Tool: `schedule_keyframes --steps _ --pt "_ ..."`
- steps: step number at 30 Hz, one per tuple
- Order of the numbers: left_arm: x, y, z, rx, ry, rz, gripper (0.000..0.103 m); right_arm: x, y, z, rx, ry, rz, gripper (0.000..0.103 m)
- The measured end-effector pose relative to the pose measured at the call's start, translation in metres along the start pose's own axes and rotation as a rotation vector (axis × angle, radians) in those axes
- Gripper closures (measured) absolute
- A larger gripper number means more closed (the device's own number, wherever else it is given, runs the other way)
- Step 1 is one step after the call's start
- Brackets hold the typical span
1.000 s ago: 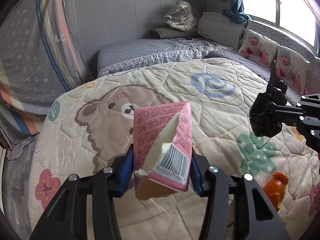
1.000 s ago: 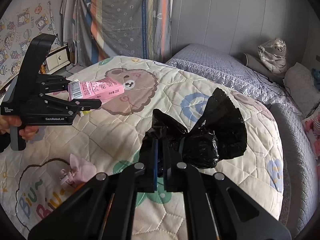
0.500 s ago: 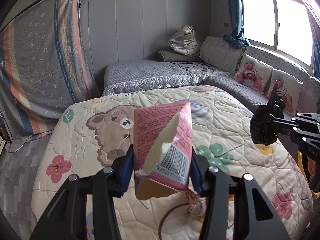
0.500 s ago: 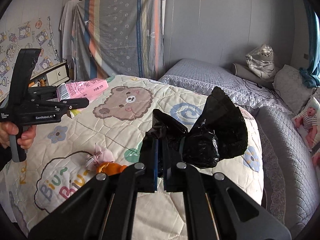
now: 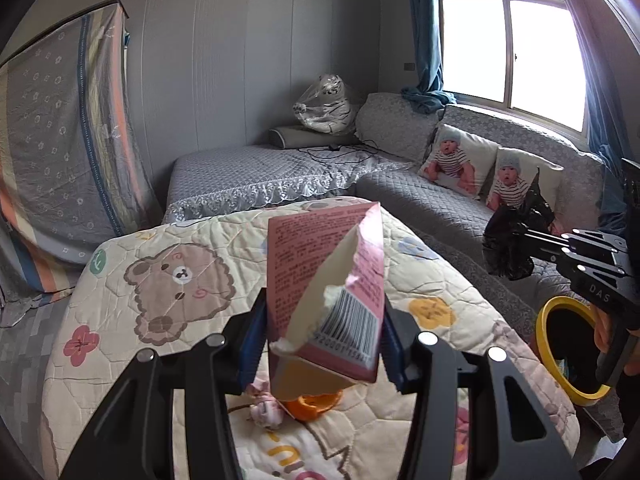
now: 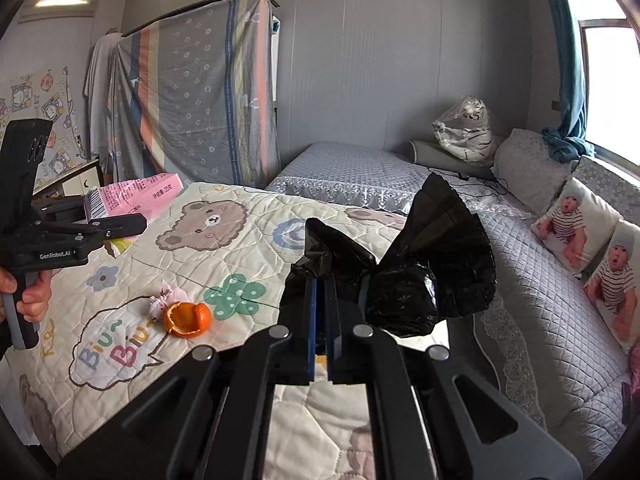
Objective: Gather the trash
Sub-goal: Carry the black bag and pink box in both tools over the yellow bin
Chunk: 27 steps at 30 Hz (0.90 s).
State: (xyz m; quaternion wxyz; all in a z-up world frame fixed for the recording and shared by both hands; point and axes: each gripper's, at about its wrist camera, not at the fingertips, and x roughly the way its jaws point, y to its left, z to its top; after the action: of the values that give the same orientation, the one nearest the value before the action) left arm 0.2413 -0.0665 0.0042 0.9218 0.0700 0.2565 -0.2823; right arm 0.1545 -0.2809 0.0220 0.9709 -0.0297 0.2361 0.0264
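Carrying two pieces of trash above the quilt (image 6: 240, 240), both grippers look mid-transfer toward the bin (image 5: 560, 308).

Left gripper (image 5: 320, 344): jaws part-spread and pinching a torn pink box (image 5: 316, 264) by its sides, barcode end nearest the camera, ripped flap standing open. Grip appears firm; the box sits upright between the pads.

Right gripper (image 6: 322, 312): jaws pressed together on a twist of black bag (image 6: 400, 276). The knotted bulk hangs off at 3 o'clock of the fingertips, so the hold is on thin film only.

Advice for the step in hand: bring each item squarely over the bin mouth before releasing, one at a time. The bag should go first, since it hangs nearest the bin in the left view. Hold the box level so the loose flap does not catch the rim.

Containers: the bin, yellow-rimmed with a dark liner, sits at 4 o'clock in the left view, off the bed edge. Something pale lies low inside; what it is cannot be told.

Outstanding on the quilt: orange peel (image 6: 187, 320) with a pink wrapper (image 6: 160, 304) touching it at 10 o'clock.
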Motion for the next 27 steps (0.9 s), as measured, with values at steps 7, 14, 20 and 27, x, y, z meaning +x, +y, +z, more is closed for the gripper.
schedule_keyframes --steps 7,14,20,27 --pt "0.009 -0.070 0.007 0.053 -0.004 -0.106 0.056 -0.039 -0.038 -0.022 0.056 -0.011 -0.092 0.100" --pt "0.016 -0.133 0.011 0.098 -0.012 -0.181 0.056 -0.071 -0.072 -0.048 0.113 -0.009 -0.184 0.100" --pt "0.022 -0.177 0.008 0.110 -0.008 -0.214 0.056 -0.095 -0.095 -0.074 0.163 0.003 -0.246 0.100" --pt "0.025 -0.233 0.001 0.155 -0.011 -0.266 0.056 -0.118 -0.118 -0.109 0.225 0.029 -0.319 0.100"
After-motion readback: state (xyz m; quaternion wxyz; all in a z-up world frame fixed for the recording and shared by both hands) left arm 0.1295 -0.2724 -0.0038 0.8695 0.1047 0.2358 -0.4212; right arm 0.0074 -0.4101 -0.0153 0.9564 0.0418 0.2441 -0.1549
